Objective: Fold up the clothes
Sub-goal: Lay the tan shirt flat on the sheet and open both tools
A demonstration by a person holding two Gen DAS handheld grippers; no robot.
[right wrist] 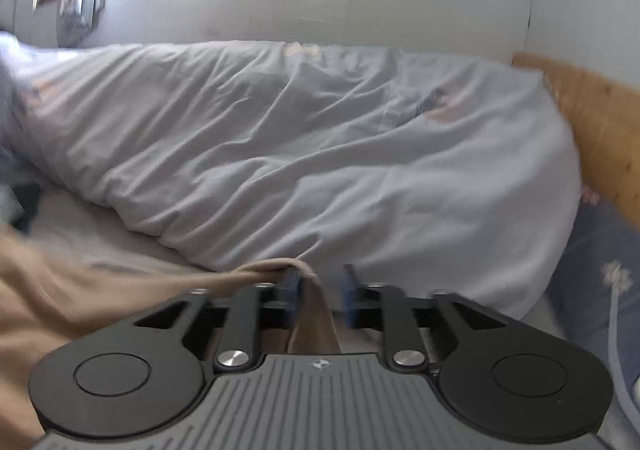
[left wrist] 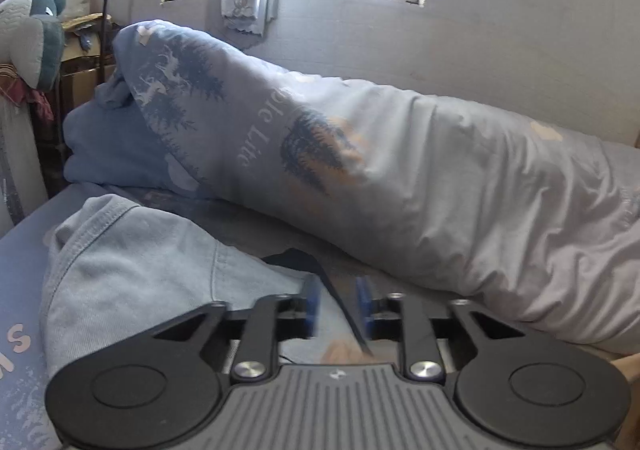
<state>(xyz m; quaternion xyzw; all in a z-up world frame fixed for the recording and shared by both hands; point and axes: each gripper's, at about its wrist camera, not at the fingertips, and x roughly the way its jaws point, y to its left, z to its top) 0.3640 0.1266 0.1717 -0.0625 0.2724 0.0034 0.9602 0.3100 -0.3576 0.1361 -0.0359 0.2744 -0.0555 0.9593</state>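
1. My left claw (left wrist: 338,304) sat low over the bed (left wrist: 24,246), pointing toward the rolled duvet (left wrist: 400,177) along the wall. Its jaws stood parted, and a thin dark strap (left wrist: 336,290) ran through the gap between the blue pads (left wrist: 313,304). Neither pad pressed it, as far as I could see, so I judged that claw released.
2. A pale blue garment (left wrist: 132,274) lay bunched just left of that claw and ran under its left finger. Its stitched hem curved away to the upper left.
3. My right claw (right wrist: 320,298) was also low and level, facing the duvet. A tan garment (right wrist: 80,290) trailed in from the left. Its edge looped over the left pad (right wrist: 291,290), and a fold dropped down through the gap toward the claw's body.
4. The right jaws were parted too, with bare space between the fold and the right pad. I took the cloth as draped there, not pinched, though blur left some doubt.
5. I judged that the next move would turn on the tan garment. Its bulk lay left of the right claw, between the two claws, with its long run heading left.
6. I could not tell whether either garment had been folded.
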